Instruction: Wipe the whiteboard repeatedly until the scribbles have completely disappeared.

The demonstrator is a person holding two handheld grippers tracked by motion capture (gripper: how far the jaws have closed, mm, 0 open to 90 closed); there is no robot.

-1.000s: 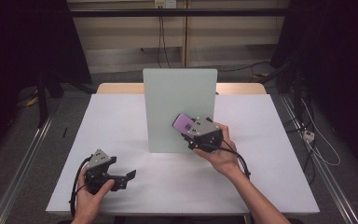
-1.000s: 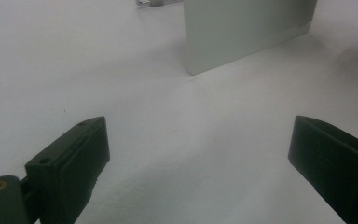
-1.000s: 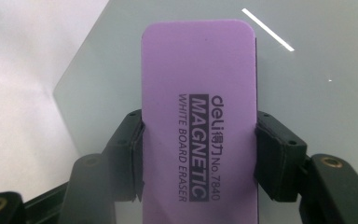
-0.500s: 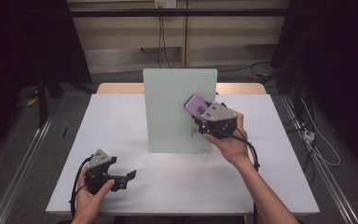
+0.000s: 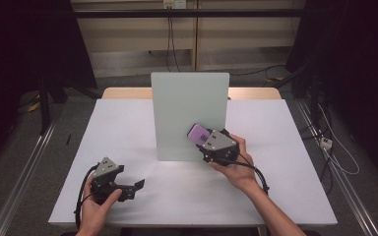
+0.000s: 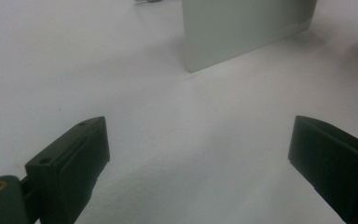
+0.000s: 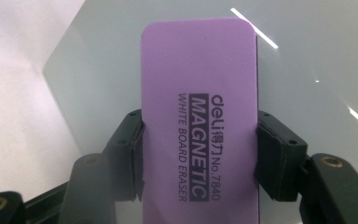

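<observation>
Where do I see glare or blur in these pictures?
Right gripper view: bright streaks of glare on the board; the purple eraser print is sharp. Left gripper view: the near jaws and the board look soft. High view: evenly lit table, dark surroundings.

Cut-off and covered parts

The eraser runs off the bottom edge in the right gripper view, its long sides covered by the black jaws; in the high view the right hand-held gripper hides most of it; the board loses its top in the left gripper view.
</observation>
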